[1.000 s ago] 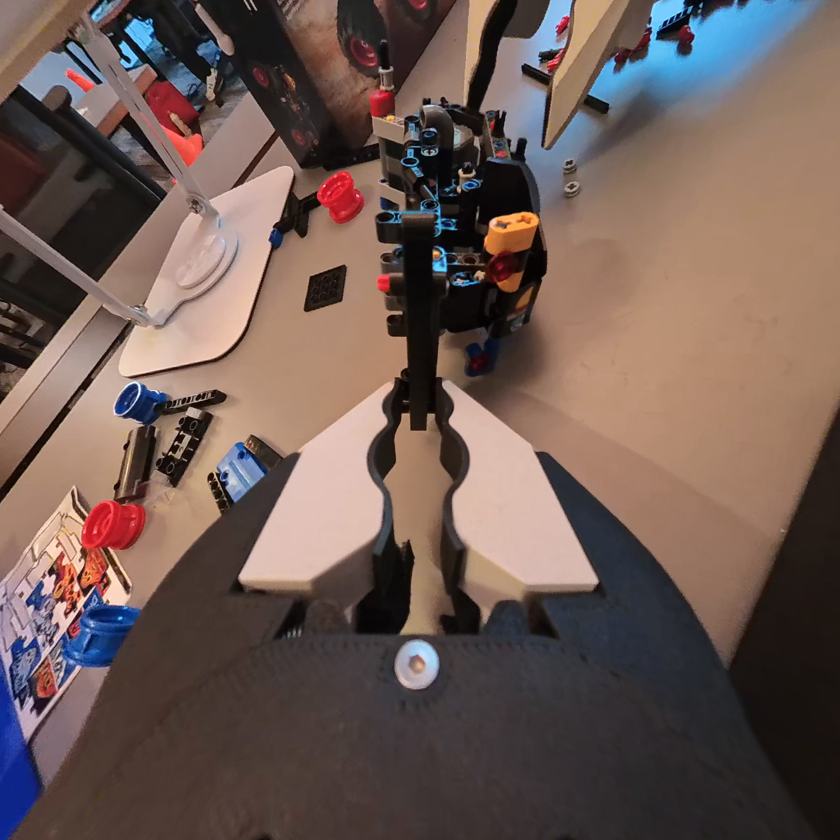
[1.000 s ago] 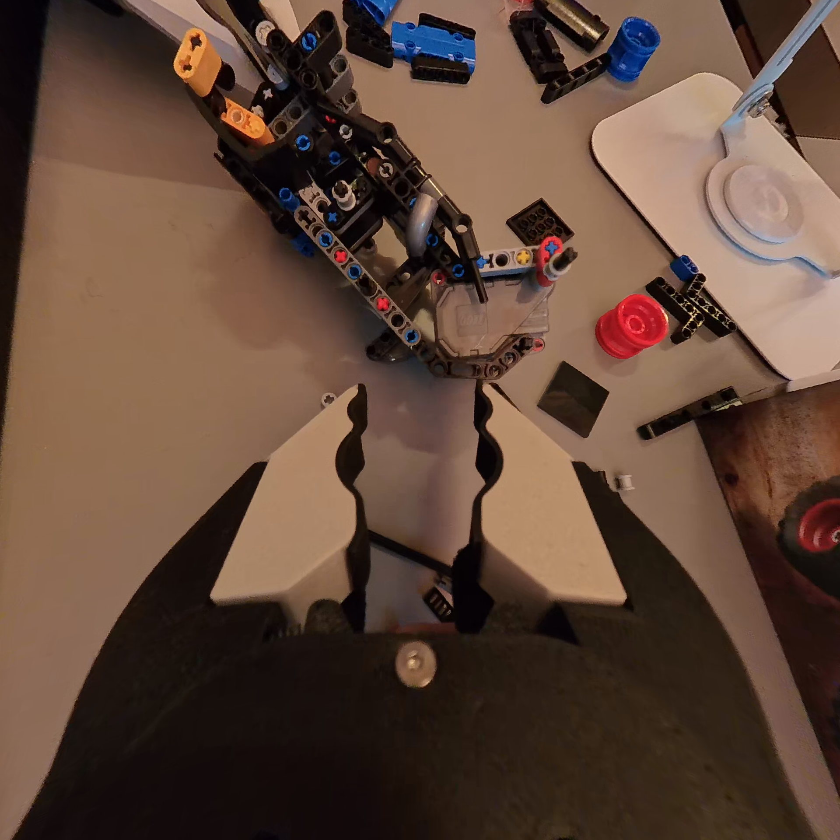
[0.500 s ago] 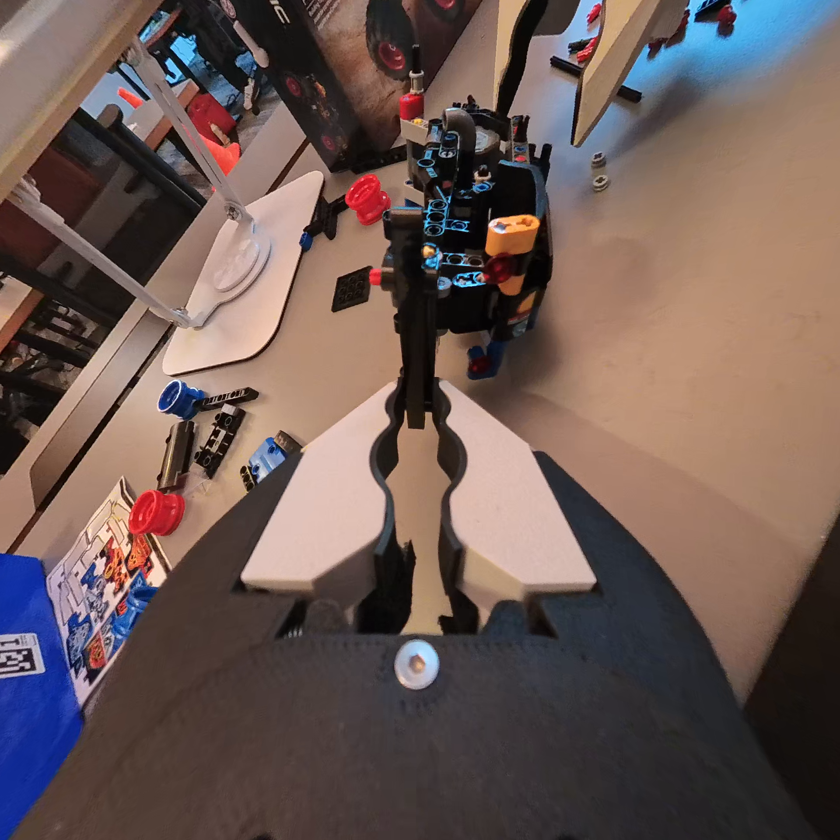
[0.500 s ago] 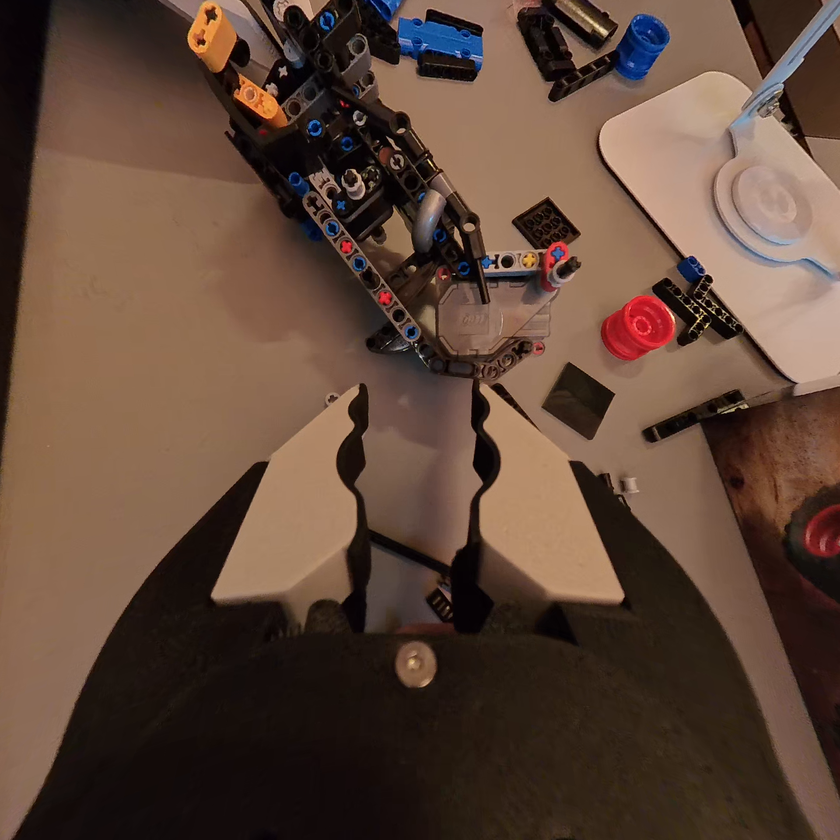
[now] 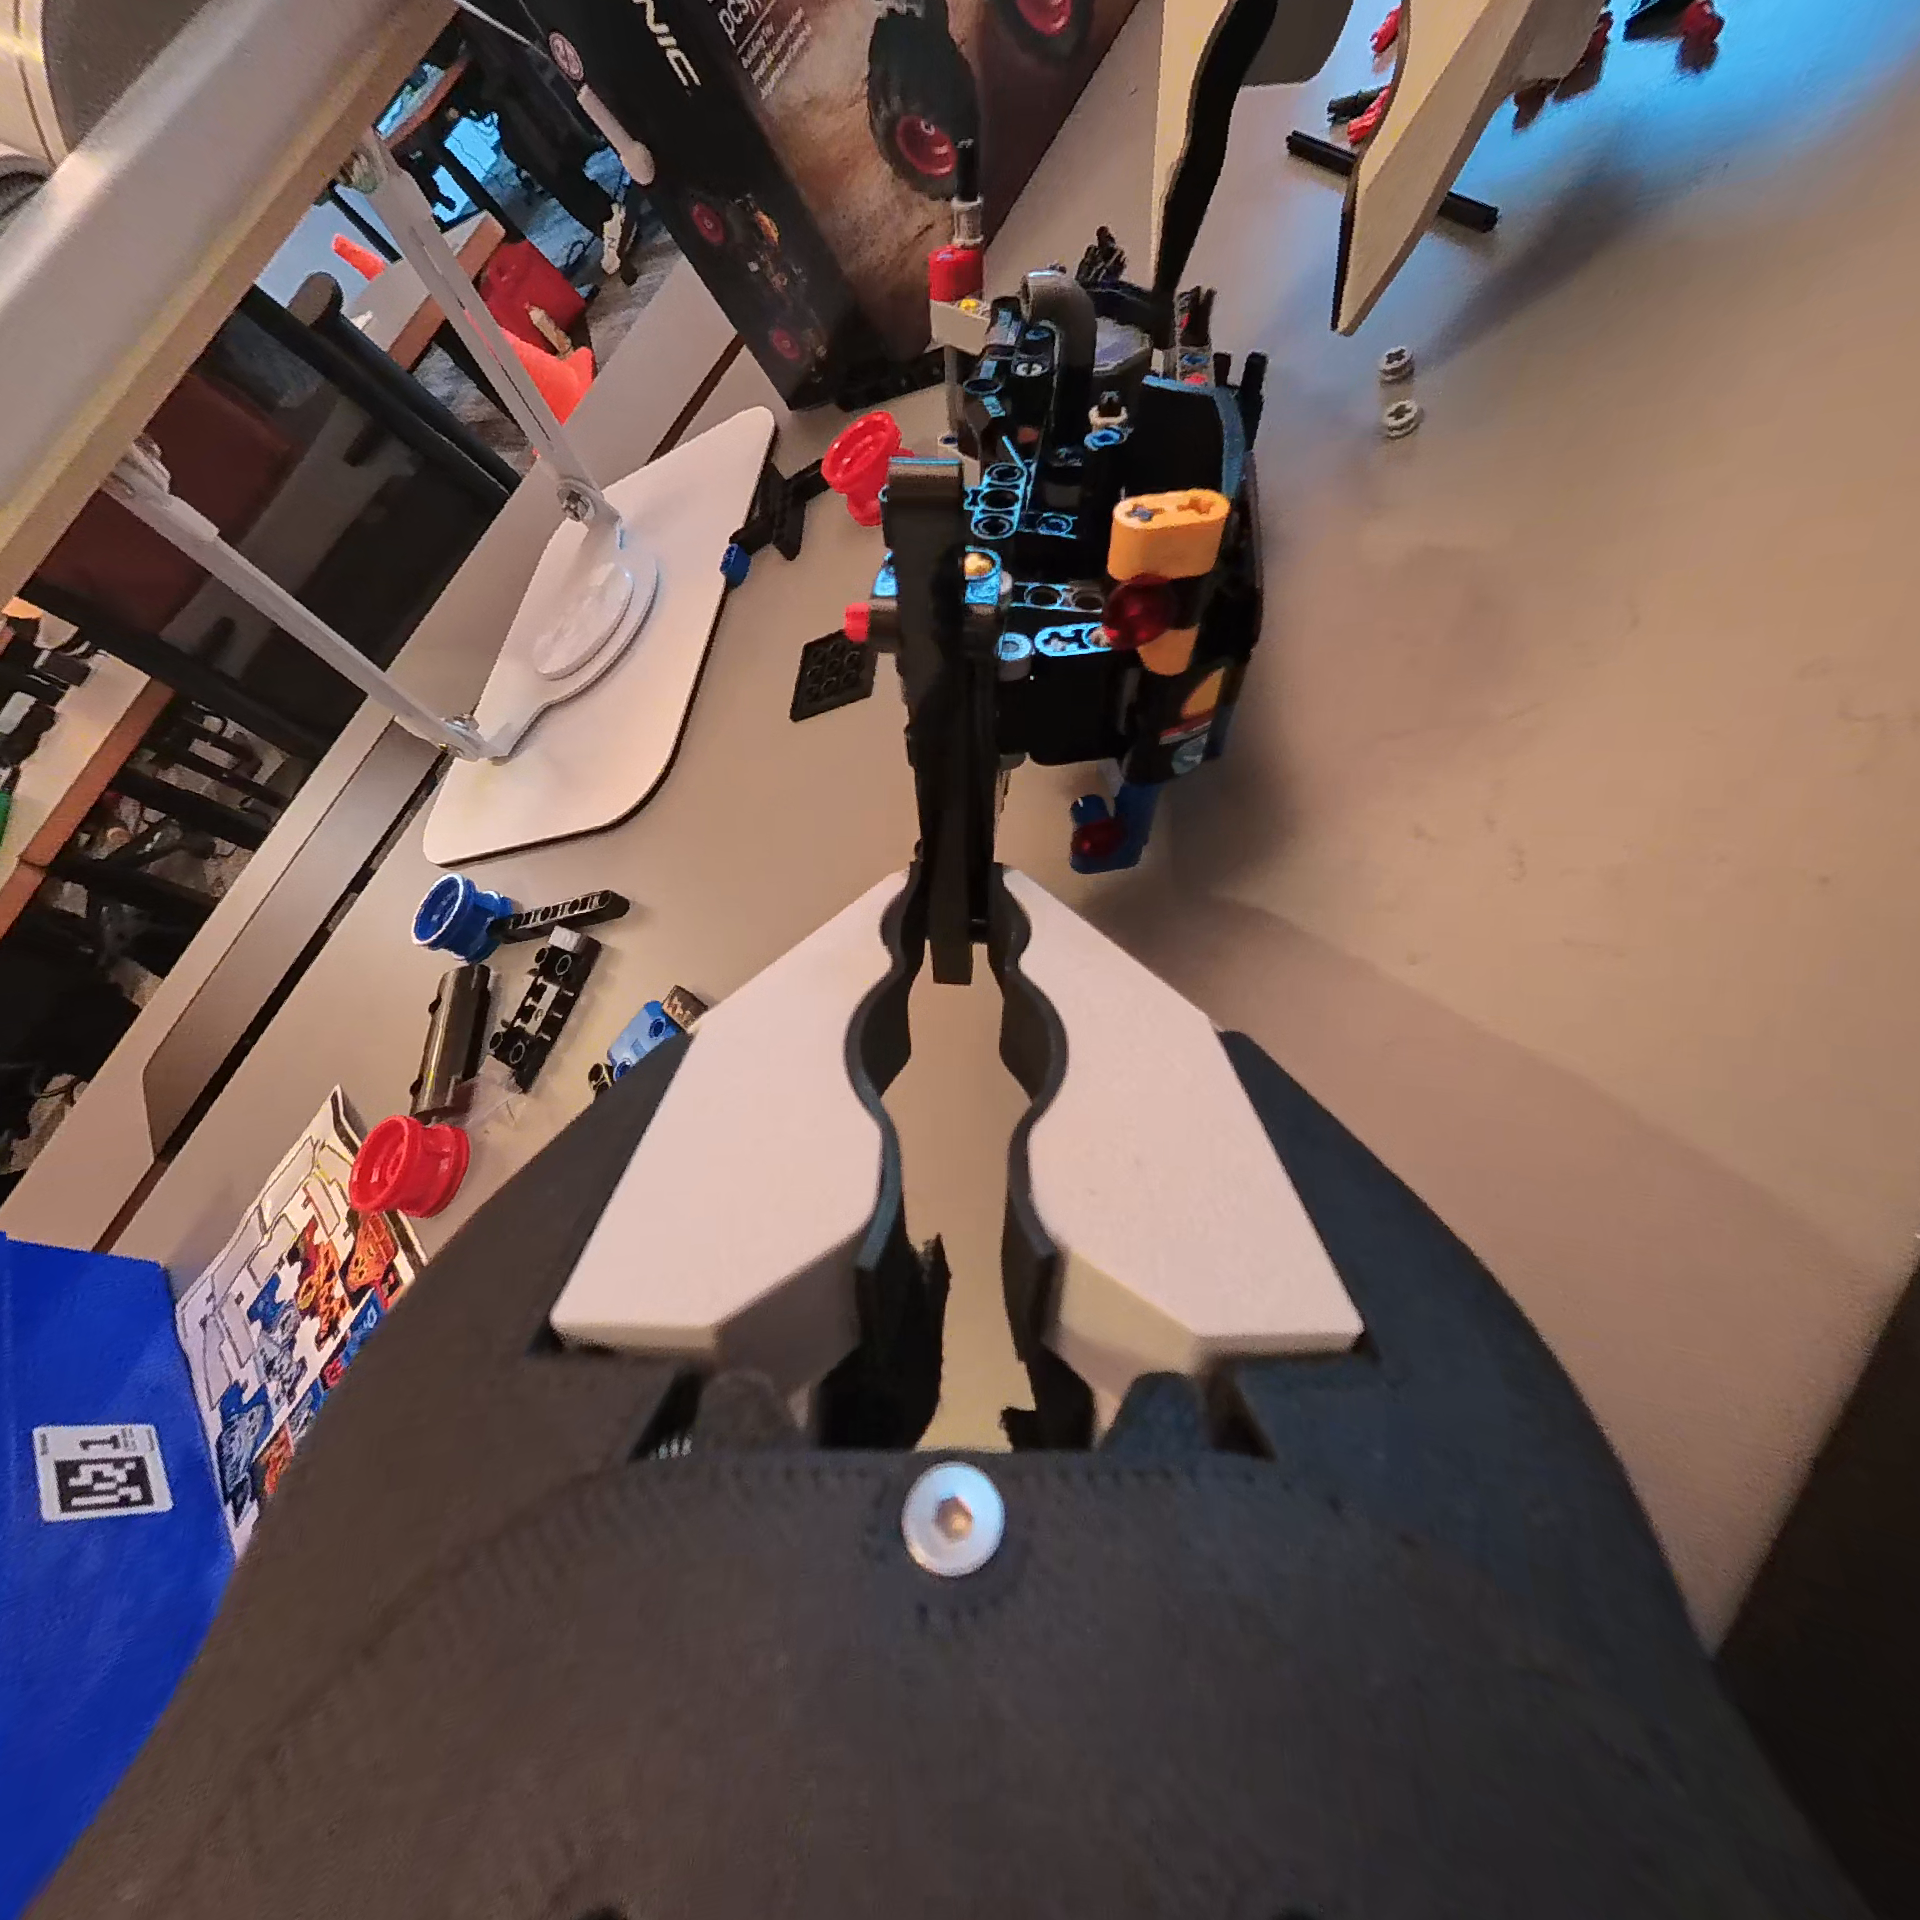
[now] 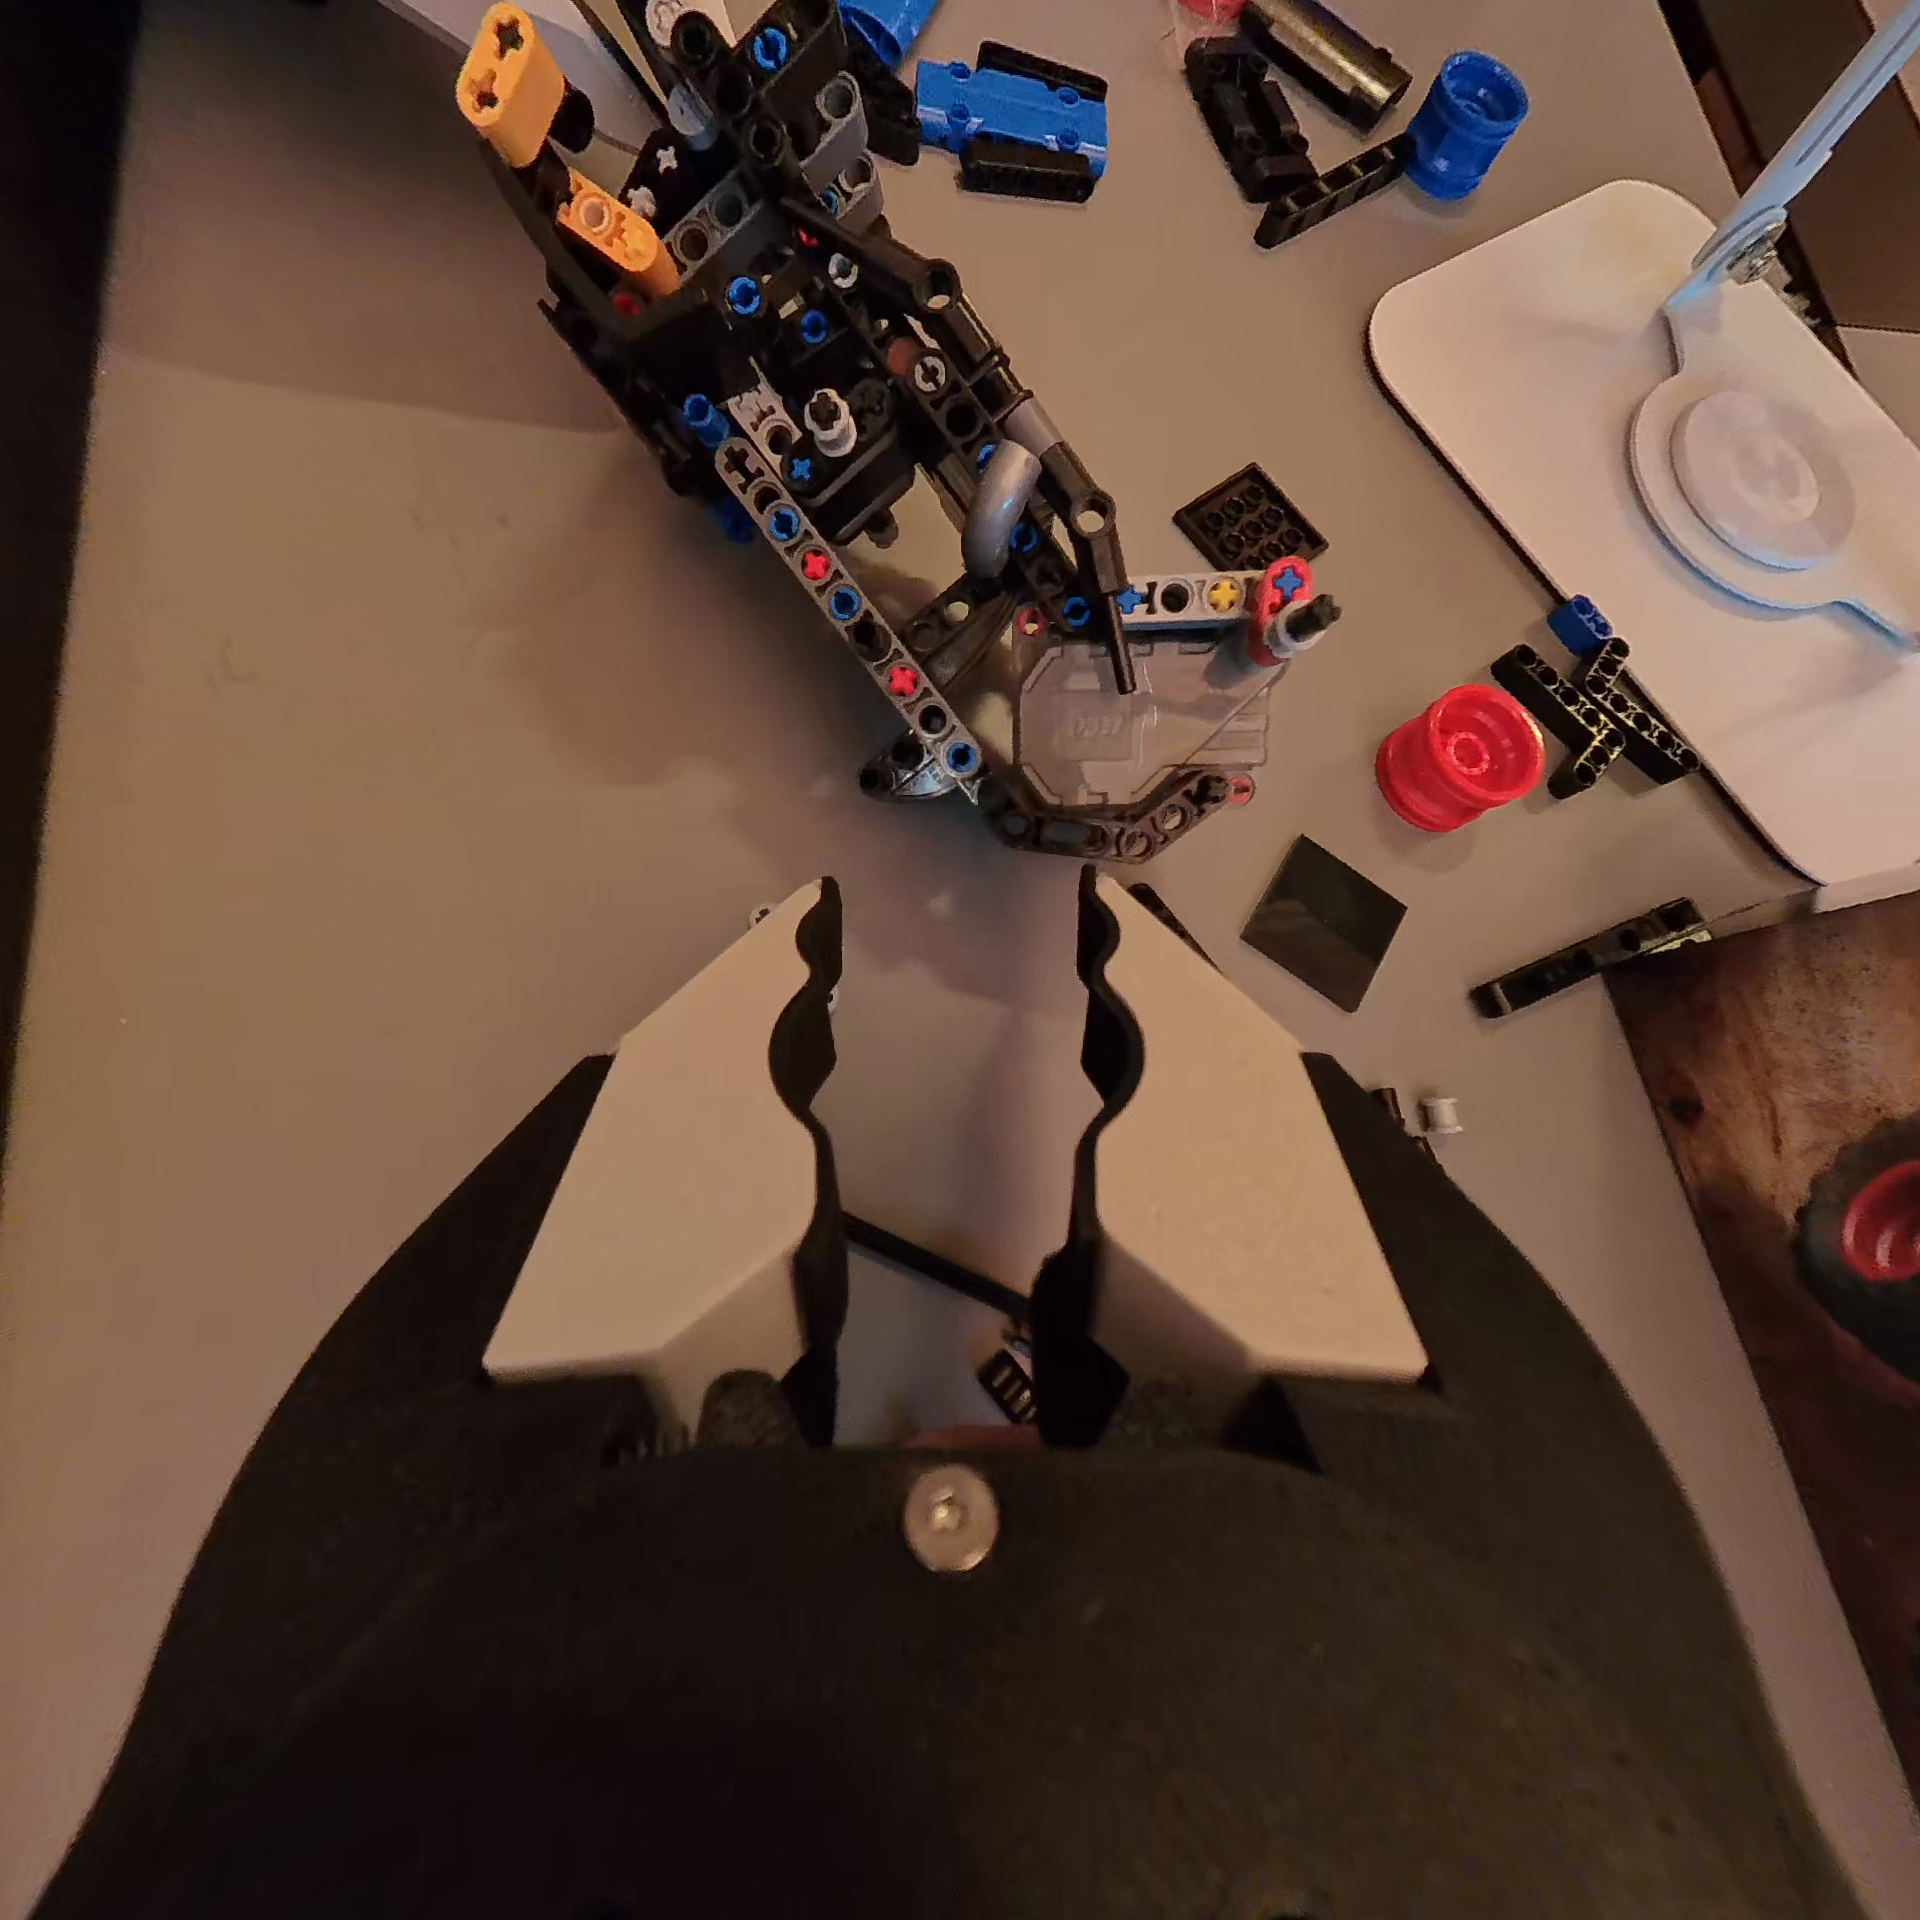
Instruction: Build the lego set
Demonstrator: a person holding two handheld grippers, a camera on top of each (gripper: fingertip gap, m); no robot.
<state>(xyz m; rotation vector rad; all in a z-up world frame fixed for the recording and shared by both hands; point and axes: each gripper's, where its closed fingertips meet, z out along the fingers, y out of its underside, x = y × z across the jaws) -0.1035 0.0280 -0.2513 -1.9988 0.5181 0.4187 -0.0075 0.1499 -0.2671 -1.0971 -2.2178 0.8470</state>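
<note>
The part-built Lego model (image 5: 1101, 499), black with blue pins and an orange connector, stands on the grey table (image 5: 1558, 727). My left gripper (image 5: 954, 904) is shut on a long black beam (image 5: 940, 675). The beam's far end rests against the model's left side; I cannot tell if it is joined. My right gripper (image 6: 956, 894) is open and empty, just short of the model's (image 6: 862, 436) clear windscreen panel (image 6: 1132, 727). Its pale fingers (image 5: 1434, 135) show beyond the model in the left wrist view.
Loose parts lie around: red hub (image 6: 1460, 756), black tile (image 6: 1325, 923), black plate (image 6: 1247, 516), blue hub (image 6: 1465, 125), another red hub (image 5: 407, 1166). A white lamp base (image 6: 1662, 499), the set's box (image 5: 810, 156), a sticker sheet (image 5: 291, 1309) and a blue bag (image 5: 94, 1558) line the left side. My right fingertips sit around 15 cm from my left ones. The red hub (image 5: 407, 1166) lies around 20 cm away from my left fingertips.
The left gripper, still holding the beam, has drawn back and turned a little, and the model has turned slightly with it. The right gripper has stayed open and nearly still.
</note>
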